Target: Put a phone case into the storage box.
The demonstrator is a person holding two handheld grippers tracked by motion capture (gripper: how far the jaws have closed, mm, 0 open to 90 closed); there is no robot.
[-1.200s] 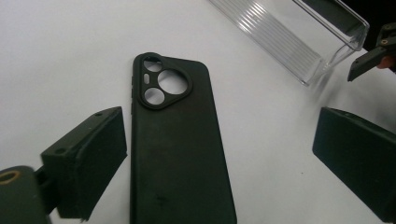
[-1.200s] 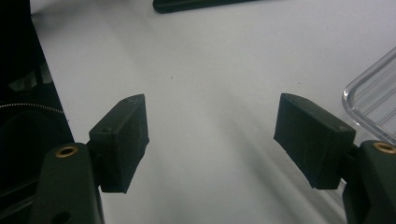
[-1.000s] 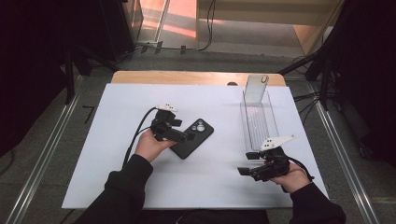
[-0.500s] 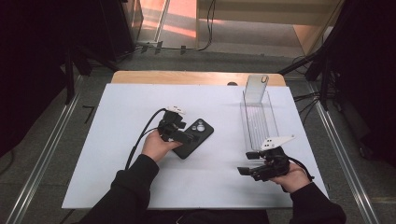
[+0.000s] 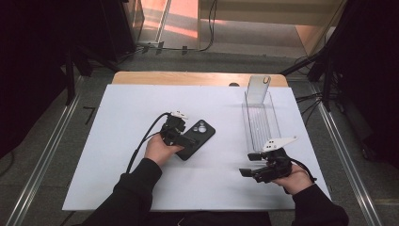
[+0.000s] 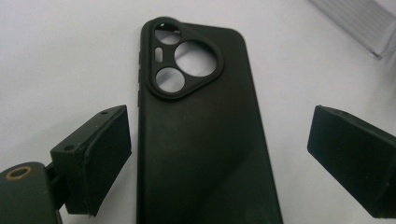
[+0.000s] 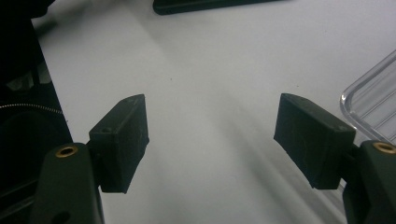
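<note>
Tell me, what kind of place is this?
Probably a lab or recording workshop: a white-covered wooden table stands between metal floor rails, with cables on the floor. A person works cabled handheld grippers, the left gripper over a black phone case.

Left gripper (image 5: 181, 136) came forward and down along the black phone case (image 5: 196, 137) over the second. Earlier its tips sat at the case's near left end; by the halfway mark they had crept onto it, and at the last look the gripper body lay over the near half of the case, hand (image 5: 160, 149) trailing just behind. The cable (image 5: 141, 143) followed the hand and its loop drew in a little. In the left gripper view the case (image 6: 201, 140) lay flat between the spread jaws, left pad (image 6: 95, 158) just beside its edge, right pad (image 6: 355, 158) clear of it.
</note>
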